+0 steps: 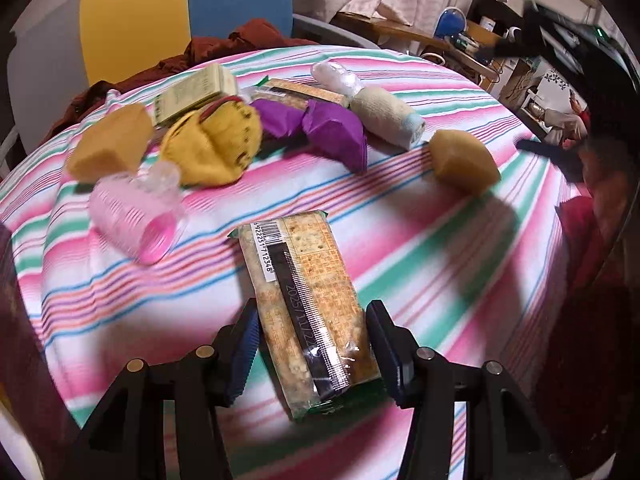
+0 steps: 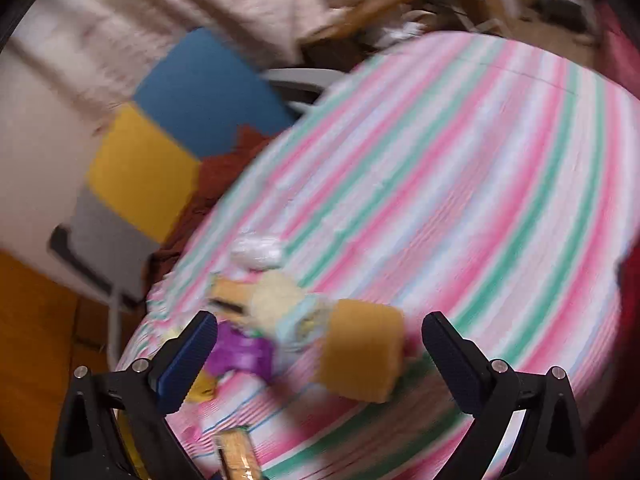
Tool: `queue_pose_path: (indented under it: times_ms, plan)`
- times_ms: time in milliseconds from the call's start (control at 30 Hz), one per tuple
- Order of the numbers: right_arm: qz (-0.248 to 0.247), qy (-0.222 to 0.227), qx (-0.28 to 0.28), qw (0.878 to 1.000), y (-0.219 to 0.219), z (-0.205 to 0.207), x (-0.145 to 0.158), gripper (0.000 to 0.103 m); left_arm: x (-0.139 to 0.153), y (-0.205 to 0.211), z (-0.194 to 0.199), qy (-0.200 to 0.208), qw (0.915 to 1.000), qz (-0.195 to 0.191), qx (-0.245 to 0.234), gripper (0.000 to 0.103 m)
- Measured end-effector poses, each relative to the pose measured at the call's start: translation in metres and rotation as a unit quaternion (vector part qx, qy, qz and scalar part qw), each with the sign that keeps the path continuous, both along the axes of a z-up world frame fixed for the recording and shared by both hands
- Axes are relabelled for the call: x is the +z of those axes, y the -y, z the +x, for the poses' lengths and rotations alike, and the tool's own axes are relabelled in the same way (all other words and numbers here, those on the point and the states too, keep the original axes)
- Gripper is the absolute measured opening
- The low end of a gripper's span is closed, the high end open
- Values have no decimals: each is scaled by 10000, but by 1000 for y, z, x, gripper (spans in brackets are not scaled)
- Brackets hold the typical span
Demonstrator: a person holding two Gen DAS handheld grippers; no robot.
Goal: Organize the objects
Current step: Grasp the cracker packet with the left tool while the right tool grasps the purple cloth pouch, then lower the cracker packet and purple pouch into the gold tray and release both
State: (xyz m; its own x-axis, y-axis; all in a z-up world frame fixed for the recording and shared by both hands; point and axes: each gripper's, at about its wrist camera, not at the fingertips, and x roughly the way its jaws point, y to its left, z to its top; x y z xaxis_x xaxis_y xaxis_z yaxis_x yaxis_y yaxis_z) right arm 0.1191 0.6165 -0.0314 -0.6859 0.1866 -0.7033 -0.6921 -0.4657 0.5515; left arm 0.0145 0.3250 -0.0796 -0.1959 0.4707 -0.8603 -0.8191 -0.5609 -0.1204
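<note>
The cracker packet (image 1: 310,304) lies lengthwise on the striped cloth (image 1: 440,240) of the counter, between the fingers of my left tool (image 1: 312,344); both pads sit against its sides, gripping it. Beyond it lie a pink cup (image 1: 132,220), a yellow pouch (image 1: 212,144), purple wrappers (image 1: 320,128) and a tan sponge (image 1: 464,160). My right tool (image 2: 320,356) hangs spread wide and empty above another sponge (image 2: 362,356), though that view is blurred.
</note>
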Motion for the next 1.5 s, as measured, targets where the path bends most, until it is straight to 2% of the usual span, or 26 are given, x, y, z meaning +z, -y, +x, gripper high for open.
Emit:
queue_pose_path:
  times_ms: [100,167,333,433,567,700,767,800,833,933,1267,1400,1500]
  plan:
    - [492,171,806,9954,25,-26,8,103,-1,9,5,-123,9999,60,-60,54]
    - [767,433,1426,9859,46,-46,7,101,-1,21,10,-201,9996,184,-105,54]
    - [1126,1100,2304,9603,77,-77,-4,86,-2,8,13,-134,9993,333,-68,53]
    - [1614,1462,2704,9378,92,-94,-3,86,-4,6,11,-46,9990,432,-54,53]
    - [2317,2034,3097,8995,99,-127,-20,84,-6,8,8,24,9985,546,-12,53]
    - [2388,2198,3254,8881,93,-141,-44,84,-5,11,8,42,9982,604,-33,53]
    - [2506,2175,3331,8826,96,-141,-46,80,-6,11,8,53,9979,648,-12,53]
    - [2546,2171,3363,8803,97,-141,-47,71,-6,11,8,31,9978,662,-3,53]
    - [2524,2199,3391,8792,96,-140,-49,57,-7,10,9,-27,9979,654,-9,53]
    - [2387,2271,3419,8801,91,-138,-53,40,-6,8,11,-110,9978,646,-14,53]
    - [1933,1363,3383,9108,87,-131,-24,38,0,16,9,-21,9976,687,114,48]
    - [1667,865,3363,9228,85,-124,-9,38,17,27,17,-165,9966,796,92,48]
    - [1524,517,3404,9264,92,-118,4,38,34,45,19,-238,9951,942,179,48]
